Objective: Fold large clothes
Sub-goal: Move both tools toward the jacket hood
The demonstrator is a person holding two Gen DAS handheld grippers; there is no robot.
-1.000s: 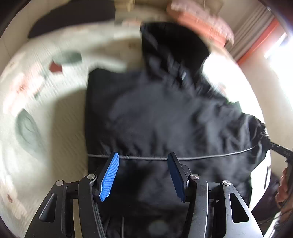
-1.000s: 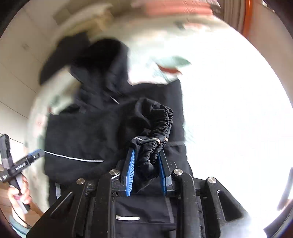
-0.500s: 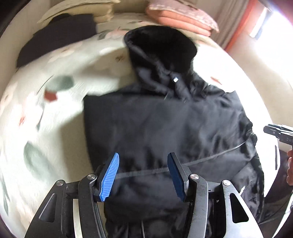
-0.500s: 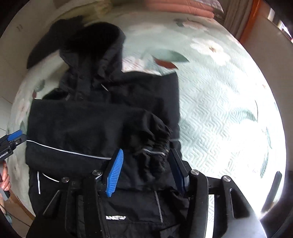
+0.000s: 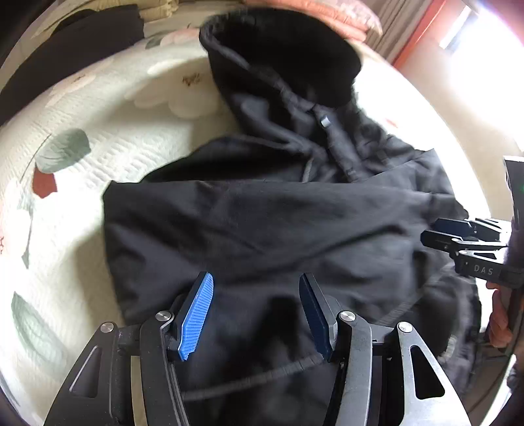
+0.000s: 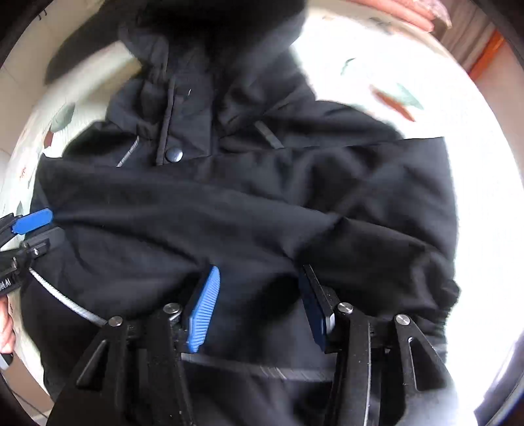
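A large black hooded jacket (image 5: 278, 222) lies on a floral bedspread (image 5: 108, 157), hood (image 5: 281, 55) toward the far end, sleeves folded across the body. My left gripper (image 5: 255, 288) is open just above the jacket's lower part, holding nothing. It also shows at the left edge of the right wrist view (image 6: 32, 222). My right gripper (image 6: 258, 281) is open, close over the folded sleeve (image 6: 229, 222), nothing between its pads. It also shows at the right edge of the left wrist view (image 5: 458, 232). The jacket fills the right wrist view (image 6: 249, 183).
A dark garment (image 5: 65, 55) lies at the far left of the bed. Pink folded bedding (image 5: 334, 16) and cream pillows (image 5: 160, 8) sit at the head. A curtain and orange frame (image 5: 412, 39) stand at the far right. The bed edge runs on the right (image 5: 471, 170).
My right gripper let go of the elastic sleeve cuff and opened. Both grippers moved down and closer over the jacket. The sleeve now lies flat across the body.
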